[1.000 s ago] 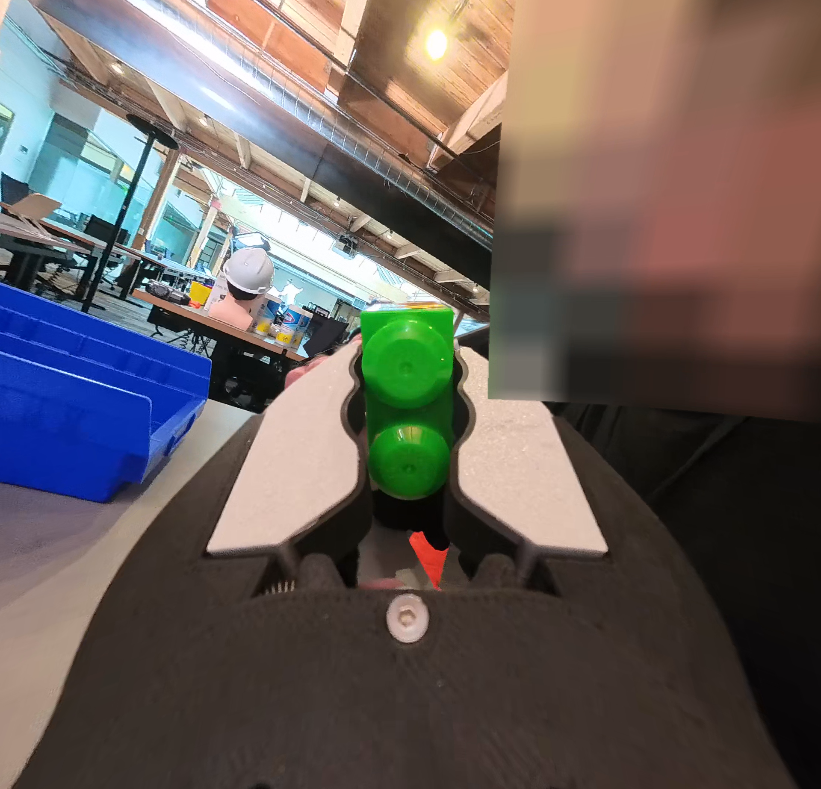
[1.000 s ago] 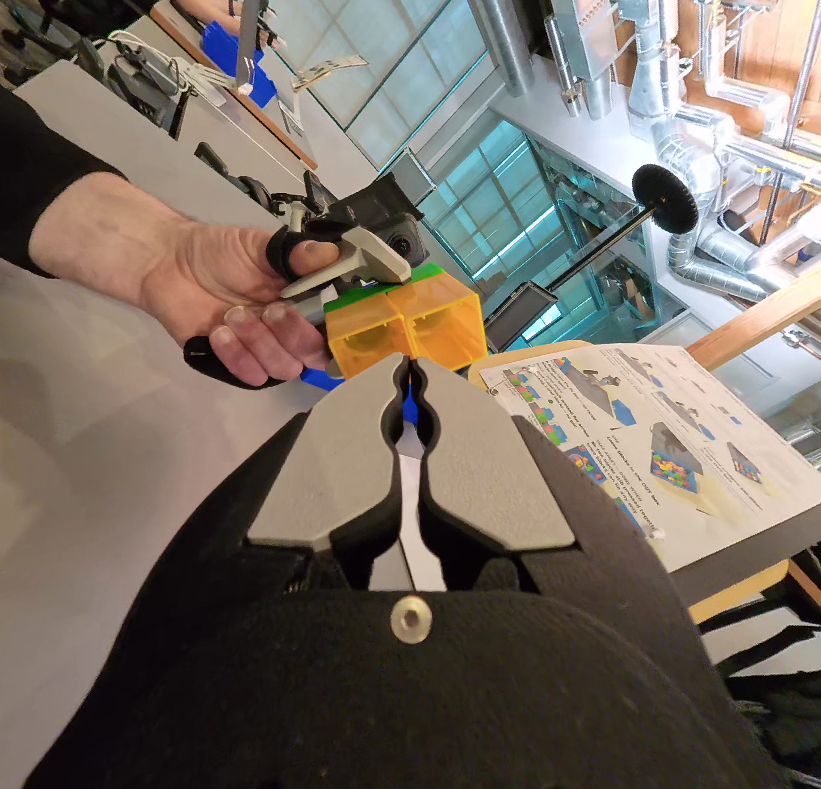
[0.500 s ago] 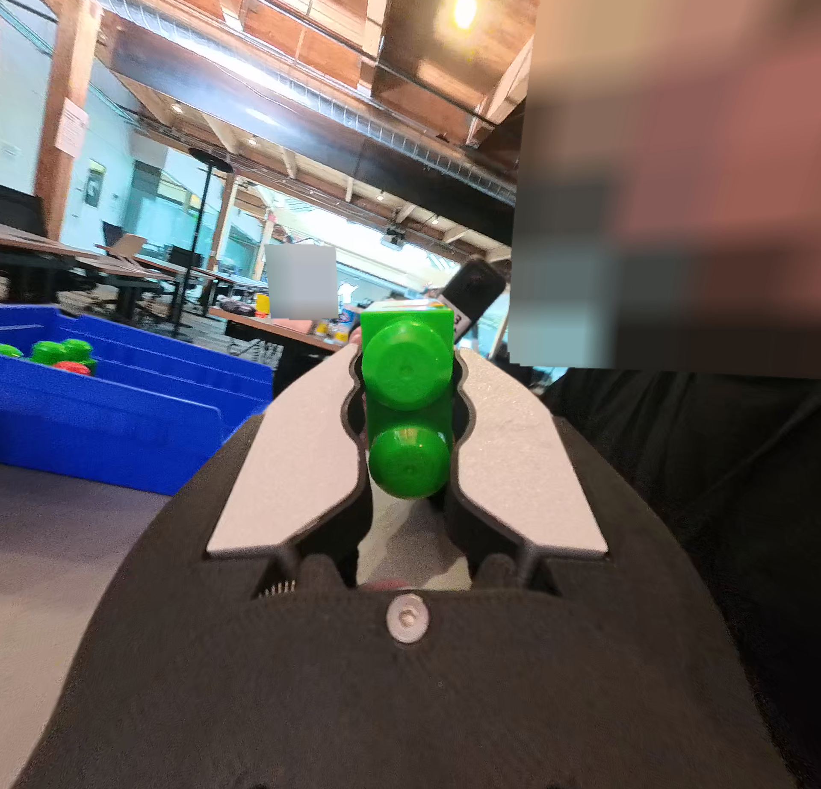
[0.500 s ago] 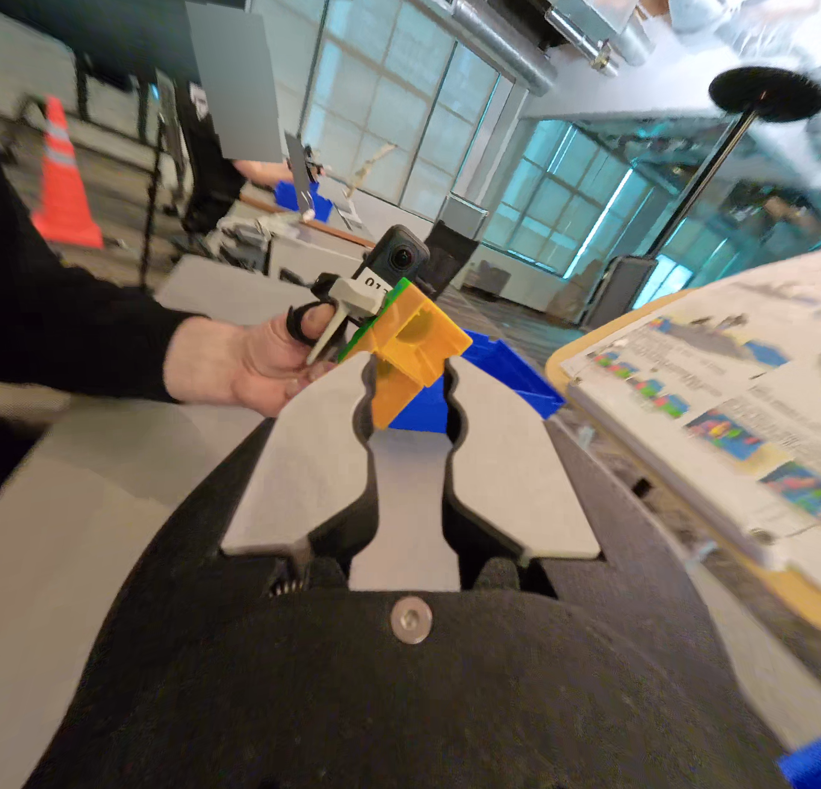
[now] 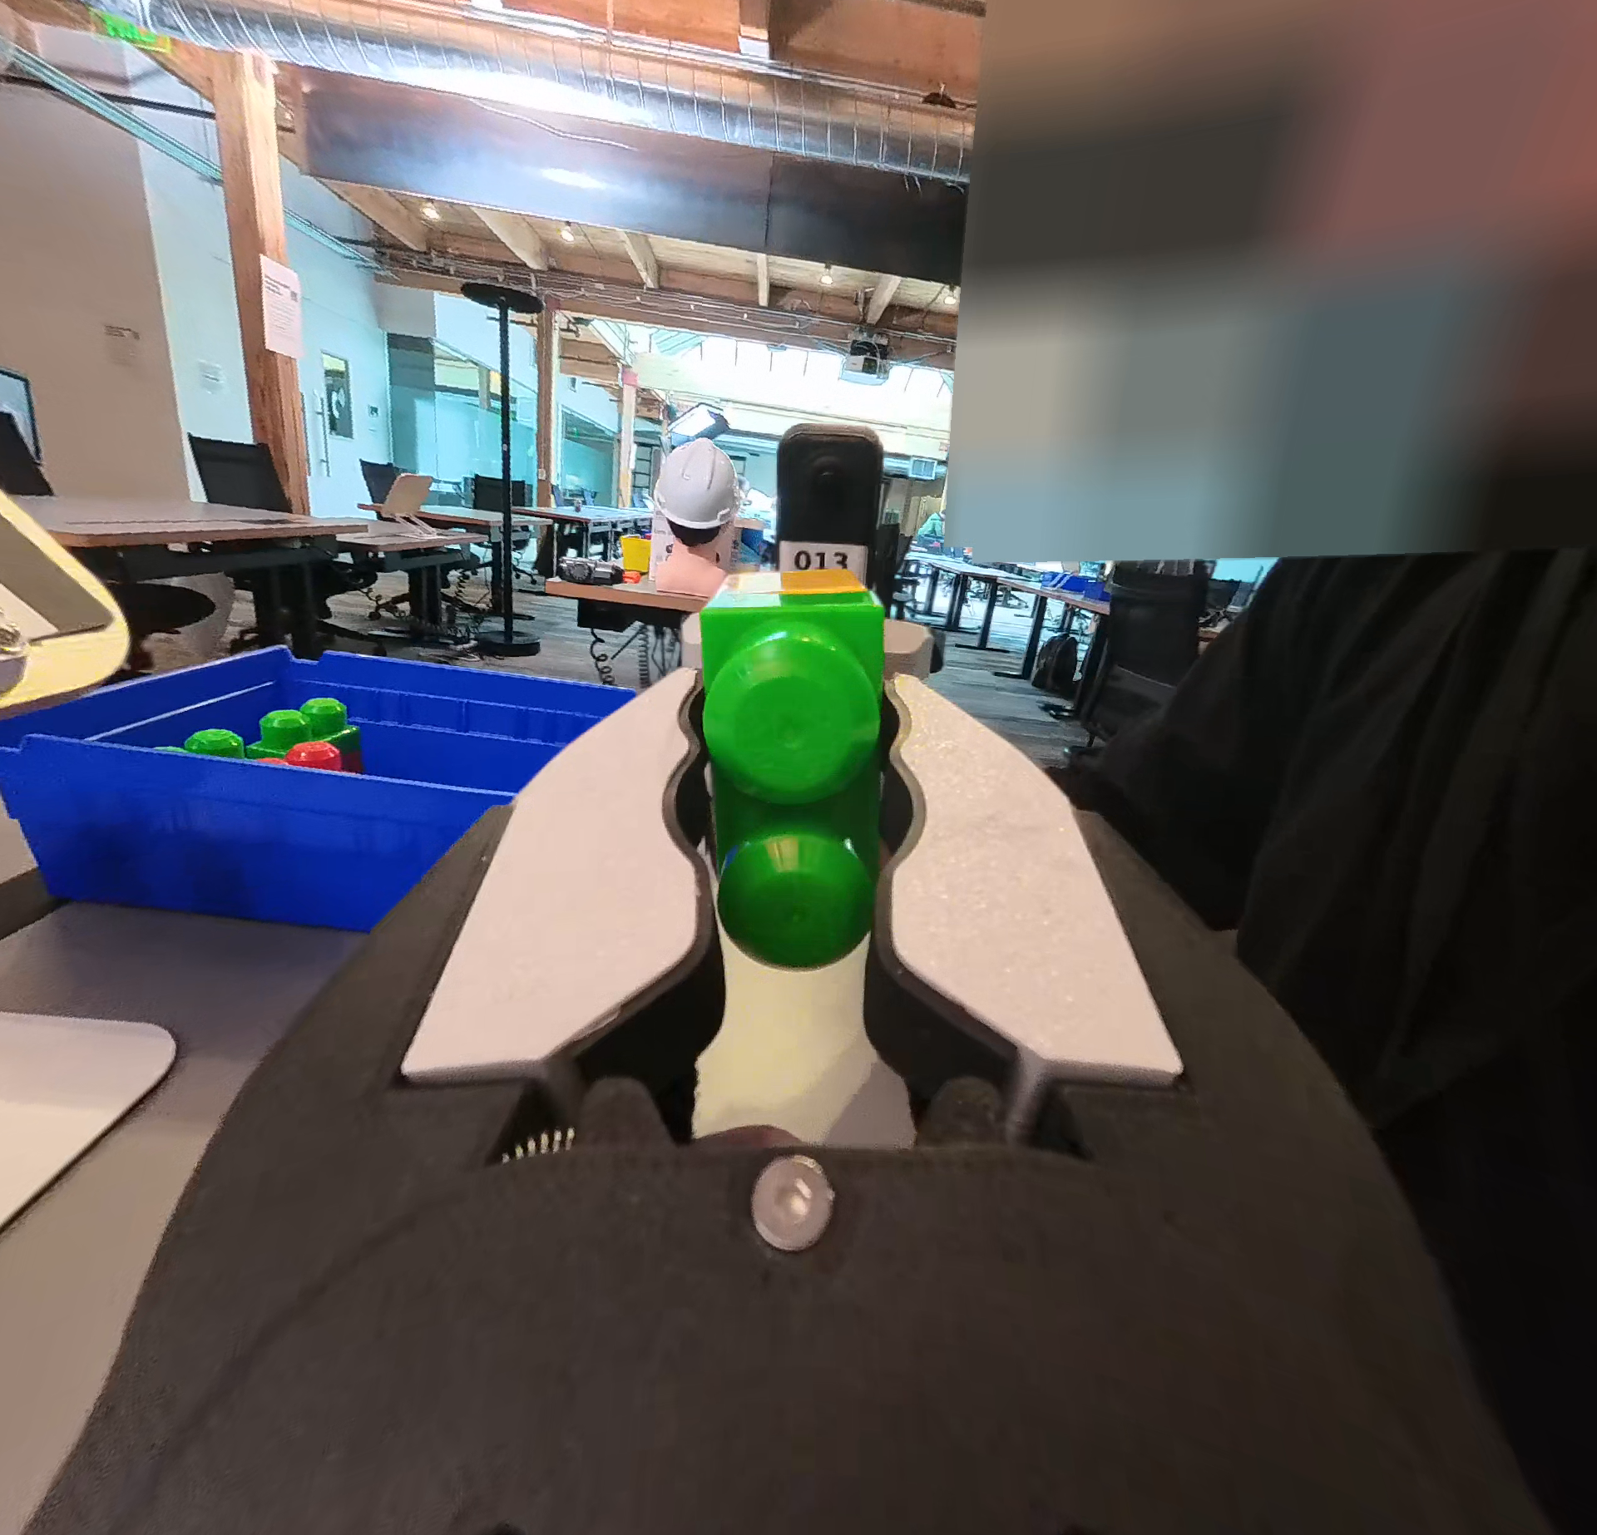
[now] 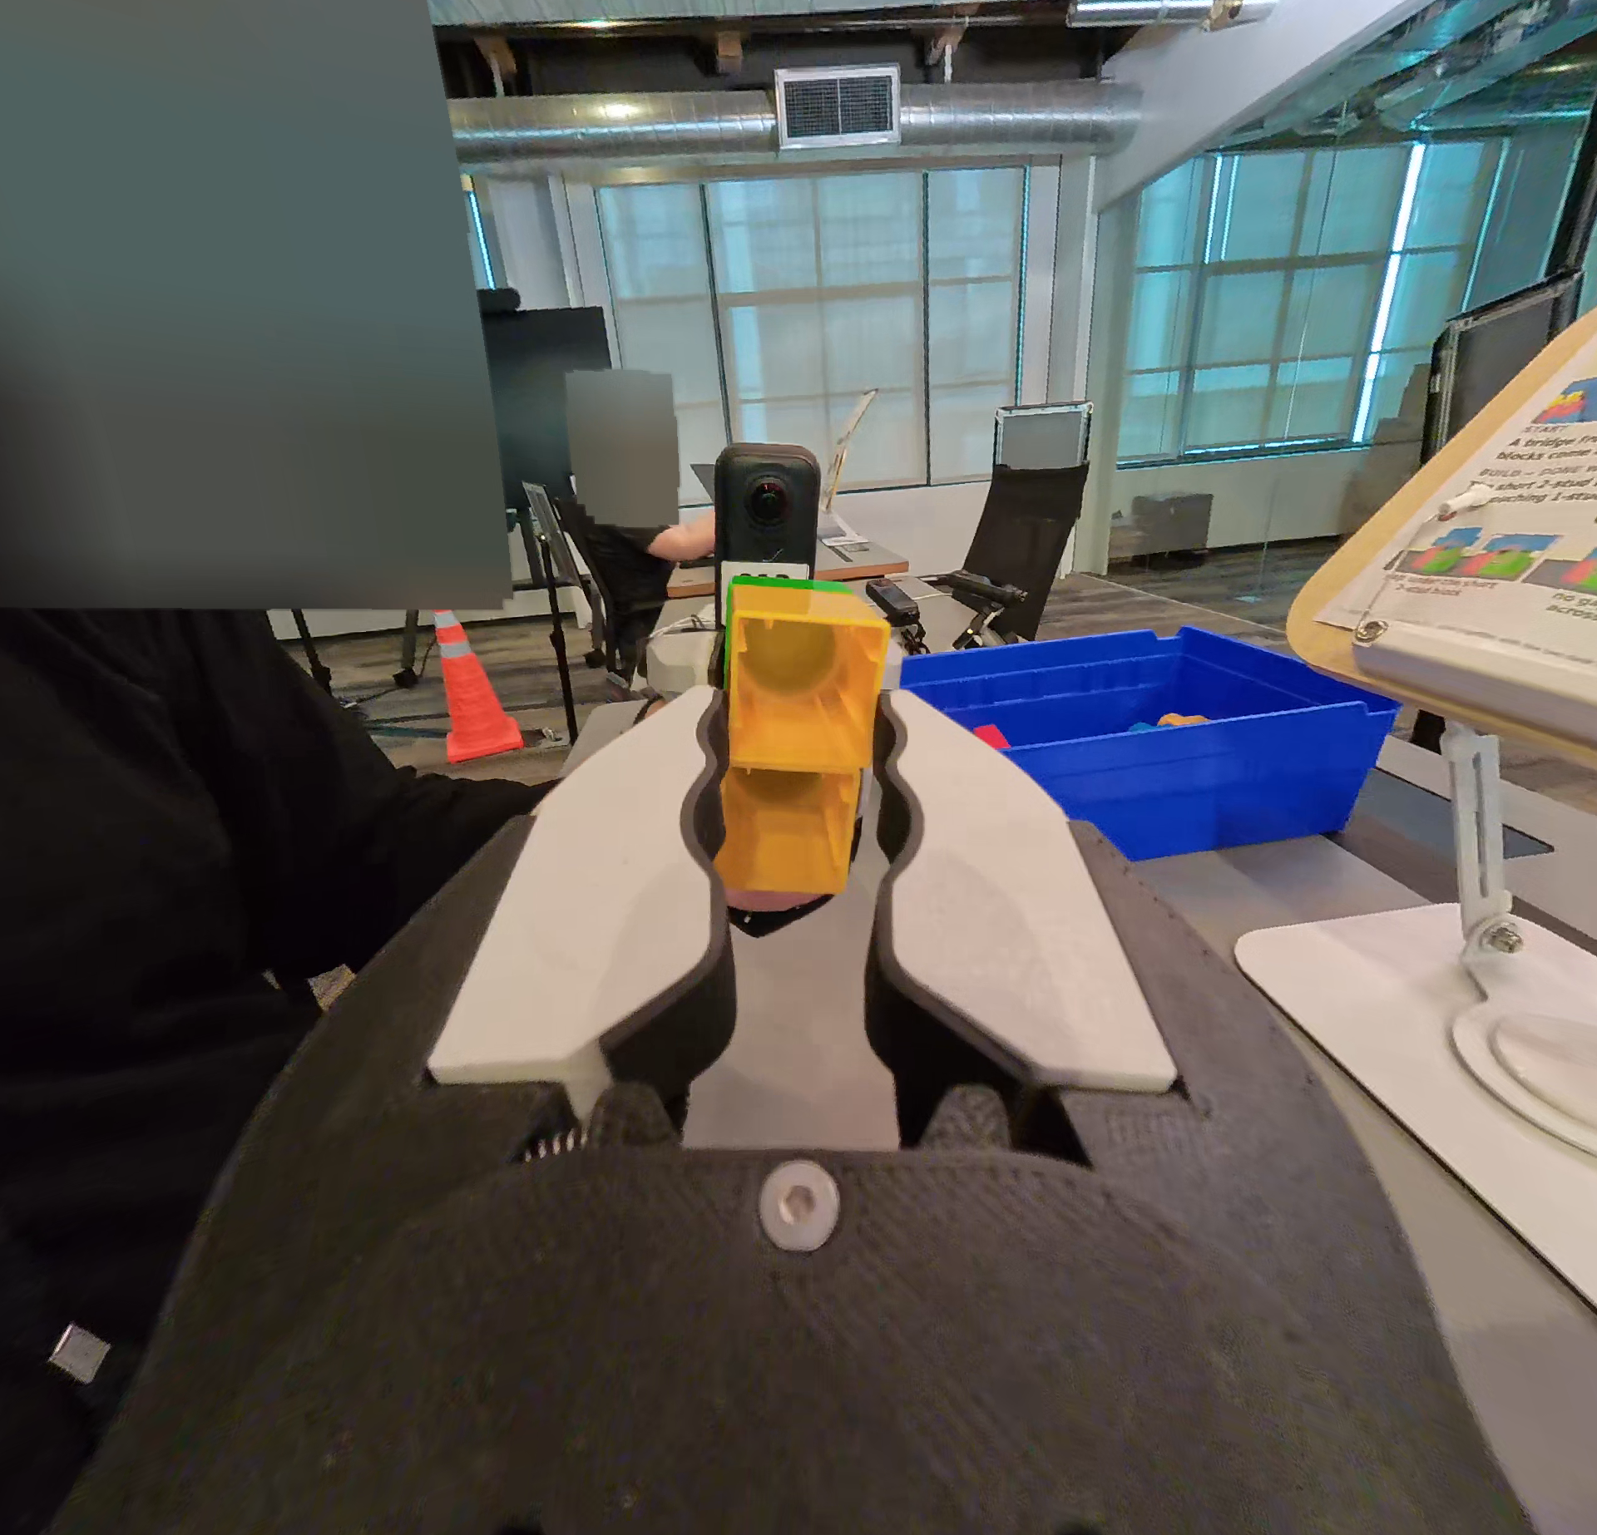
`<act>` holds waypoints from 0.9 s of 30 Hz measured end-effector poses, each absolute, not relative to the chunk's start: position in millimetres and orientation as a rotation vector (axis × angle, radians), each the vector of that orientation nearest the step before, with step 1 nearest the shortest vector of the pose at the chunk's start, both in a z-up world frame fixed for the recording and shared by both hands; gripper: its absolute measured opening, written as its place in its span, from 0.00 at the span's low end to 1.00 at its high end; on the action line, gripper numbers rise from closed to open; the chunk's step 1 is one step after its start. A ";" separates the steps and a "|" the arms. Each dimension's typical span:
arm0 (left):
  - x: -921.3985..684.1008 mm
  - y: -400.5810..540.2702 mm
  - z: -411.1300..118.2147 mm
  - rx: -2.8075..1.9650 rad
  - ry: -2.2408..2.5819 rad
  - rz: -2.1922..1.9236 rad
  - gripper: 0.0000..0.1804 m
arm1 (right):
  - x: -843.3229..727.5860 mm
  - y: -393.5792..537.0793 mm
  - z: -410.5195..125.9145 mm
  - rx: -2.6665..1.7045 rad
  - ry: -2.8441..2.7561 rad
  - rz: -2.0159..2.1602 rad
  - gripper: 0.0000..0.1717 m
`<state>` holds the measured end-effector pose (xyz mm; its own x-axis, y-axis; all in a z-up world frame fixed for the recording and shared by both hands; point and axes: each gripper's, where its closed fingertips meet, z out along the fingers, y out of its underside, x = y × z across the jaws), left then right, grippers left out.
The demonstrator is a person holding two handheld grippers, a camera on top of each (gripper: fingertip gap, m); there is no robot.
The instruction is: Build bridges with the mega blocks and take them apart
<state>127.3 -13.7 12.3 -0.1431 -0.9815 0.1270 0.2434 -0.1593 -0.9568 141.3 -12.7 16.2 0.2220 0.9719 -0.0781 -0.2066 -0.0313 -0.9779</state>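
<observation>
In the left wrist view my left gripper point(image 5: 791, 699) is shut on a green two-stud block point(image 5: 786, 716), its studs facing the camera and both pads against its sides. A yellow block point(image 5: 812, 582) sits joined behind the green one. In the right wrist view my right gripper point(image 6: 799, 707) is closed around that yellow block point(image 6: 799, 716), whose hollow underside faces the camera, with the pads touching both sides. A green edge point(image 6: 769, 585) shows behind it. The two grippers face each other, held above the table.
A blue bin point(image 5: 259, 837) holding green and red blocks stands left of my left gripper; in the right wrist view it point(image 6: 1210, 785) is to the right. A board with an instruction sheet point(image 6: 1469, 543) on a white stand is at far right. An orange cone point(image 6: 471, 699) stands on the floor. Less than 4 cm separates the two grippers' tips.
My right gripper was shut and empty in front of the yellow block; it opened, swung level and closed around the block. My left gripper kept its hold on the green block while tilting level.
</observation>
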 end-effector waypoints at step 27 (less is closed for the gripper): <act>122.7 8.5 15.5 -1.111 0.837 -1.609 0.20 | 142.8 -0.3 -4.1 -1.315 -0.897 1.204 0.27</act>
